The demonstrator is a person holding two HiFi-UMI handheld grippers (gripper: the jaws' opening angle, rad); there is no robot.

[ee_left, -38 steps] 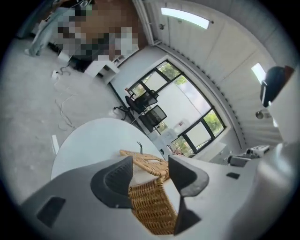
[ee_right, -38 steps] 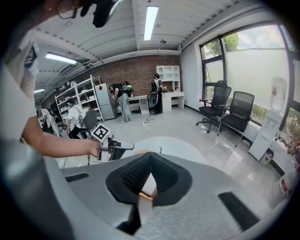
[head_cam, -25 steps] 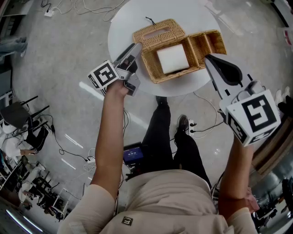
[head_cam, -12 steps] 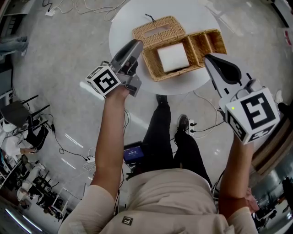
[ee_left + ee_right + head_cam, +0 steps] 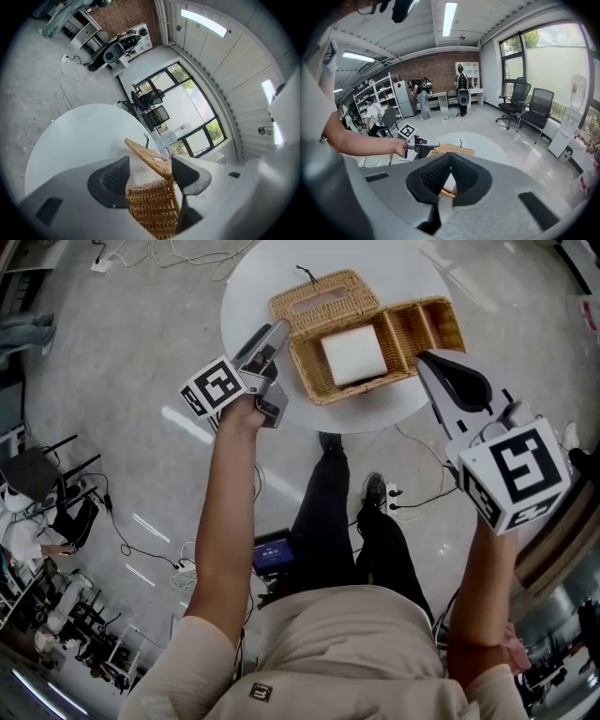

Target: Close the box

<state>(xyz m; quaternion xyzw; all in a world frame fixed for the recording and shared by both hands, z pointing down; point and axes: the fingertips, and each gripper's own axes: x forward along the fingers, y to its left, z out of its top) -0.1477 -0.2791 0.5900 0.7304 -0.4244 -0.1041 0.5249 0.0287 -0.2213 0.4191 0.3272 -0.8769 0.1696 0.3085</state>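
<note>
Wicker box [image 5: 366, 388] on the round white surface [image 5: 248, 296], towards the edge nearest the person, not yet closed. The lid [image 5: 323, 298], apparently hinged along the box's far edge, stands tilted back, so the larger compartment lies exposed. That compartment holds a white folded stack [image 5: 354, 355], probably tissues. The smaller side compartment [image 5: 427, 324], at the right, appears empty. The left tongs [image 5: 150, 165] sit at the box's left end, aimed towards the raised lid. Their jaws have just been opening and stand wide, with the box's corner and the lid's edge between them but neither pad pressing on either. This placement suggests an approach to catch the lid and swing it down over the stack. The right tongs [image 5: 450, 161] hover off the box's right end, tips together and gripping nothing, seemingly held ready to steady the box.
</note>
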